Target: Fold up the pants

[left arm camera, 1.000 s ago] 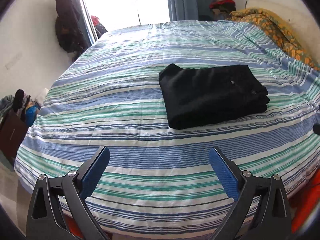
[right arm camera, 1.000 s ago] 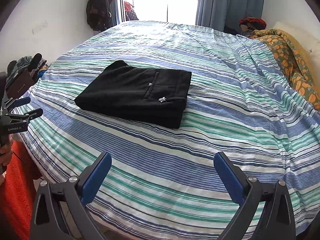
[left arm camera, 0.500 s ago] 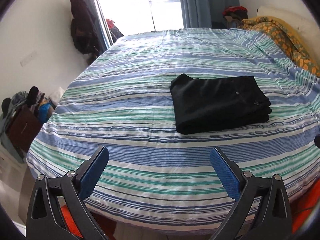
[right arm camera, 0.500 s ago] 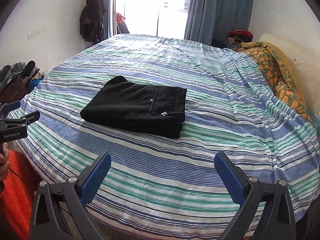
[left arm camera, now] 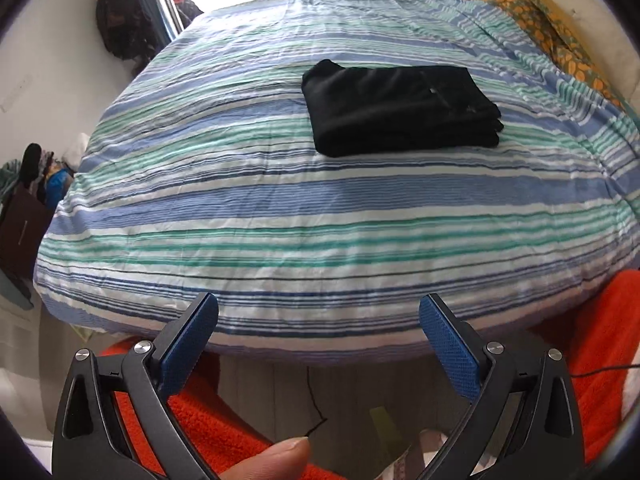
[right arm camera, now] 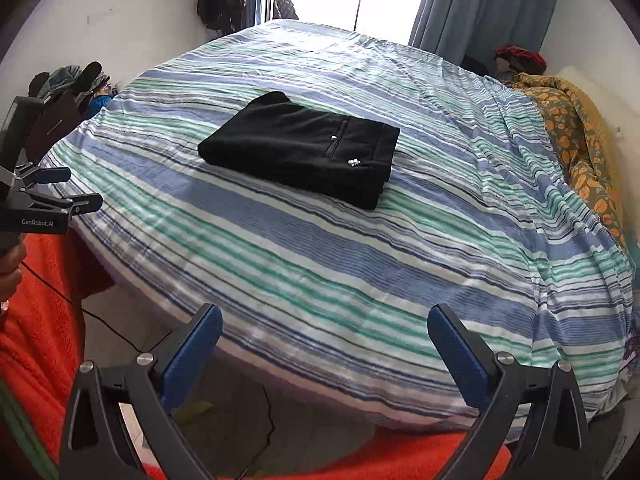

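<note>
Black pants (left arm camera: 396, 110) lie folded into a neat rectangle on the striped bed (left arm camera: 280, 208); they also show in the right wrist view (right arm camera: 304, 146), pocket and small white logo facing up. My left gripper (left arm camera: 318, 316) is open and empty, held off the bed's near edge, far from the pants. My right gripper (right arm camera: 324, 328) is open and empty, also back over the bed's edge. The left gripper also shows at the left edge of the right wrist view (right arm camera: 60, 188).
An orange-patterned blanket (right arm camera: 580, 140) lies along the bed's right side. Orange-red fabric (left arm camera: 592, 344) and a thin cable (left arm camera: 316, 408) sit below the bed edge. Clothes and bags (right arm camera: 68, 92) pile up at the left wall. Curtains (right arm camera: 480, 4) hang beyond the bed.
Both grippers have pulled back and away from the bed, so the bed edge and floor now show. The folded pants have not moved. Both grippers stay open.
</note>
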`<state>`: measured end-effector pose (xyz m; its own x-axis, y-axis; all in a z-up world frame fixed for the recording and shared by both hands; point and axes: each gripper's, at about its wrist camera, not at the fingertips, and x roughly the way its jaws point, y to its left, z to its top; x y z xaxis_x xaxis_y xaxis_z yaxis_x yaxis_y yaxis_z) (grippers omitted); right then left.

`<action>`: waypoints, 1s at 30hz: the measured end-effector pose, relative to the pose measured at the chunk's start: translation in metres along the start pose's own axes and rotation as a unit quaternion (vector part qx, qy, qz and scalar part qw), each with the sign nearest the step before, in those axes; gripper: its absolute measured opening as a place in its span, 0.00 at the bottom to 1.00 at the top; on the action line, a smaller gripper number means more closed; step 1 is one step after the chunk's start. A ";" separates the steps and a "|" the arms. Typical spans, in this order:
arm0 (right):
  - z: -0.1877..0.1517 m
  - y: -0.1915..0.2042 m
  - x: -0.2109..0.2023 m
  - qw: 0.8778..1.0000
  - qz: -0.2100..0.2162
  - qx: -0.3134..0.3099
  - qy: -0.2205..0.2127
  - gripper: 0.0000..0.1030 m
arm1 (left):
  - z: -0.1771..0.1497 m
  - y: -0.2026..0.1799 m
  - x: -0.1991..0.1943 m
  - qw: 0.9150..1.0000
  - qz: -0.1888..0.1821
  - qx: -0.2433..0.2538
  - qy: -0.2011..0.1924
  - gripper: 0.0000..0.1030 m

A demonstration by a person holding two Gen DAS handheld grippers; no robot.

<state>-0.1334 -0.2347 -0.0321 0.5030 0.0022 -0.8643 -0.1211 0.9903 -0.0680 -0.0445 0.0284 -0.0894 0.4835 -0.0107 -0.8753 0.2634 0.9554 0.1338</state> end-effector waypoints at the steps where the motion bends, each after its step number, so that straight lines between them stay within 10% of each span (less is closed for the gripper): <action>1: -0.005 -0.001 -0.011 1.000 0.004 0.010 0.001 0.99 | -0.005 -0.001 -0.008 1.000 0.001 0.012 -0.005 0.98; 15: 0.009 0.022 -0.020 0.995 0.004 0.092 -0.040 0.99 | 0.012 -0.010 -0.077 0.989 0.022 -0.005 -0.143 1.00; 30: 0.027 0.041 -0.017 0.995 -0.006 0.093 -0.046 0.99 | 0.009 -0.002 -0.061 0.997 -0.005 -0.045 -0.062 1.00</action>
<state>-0.1239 -0.1906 -0.0073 0.5814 -0.0065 -0.8136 0.0427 0.9988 0.0226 -0.0665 0.0248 -0.0317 0.5829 -0.0509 -0.8110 0.1949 0.9776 0.0788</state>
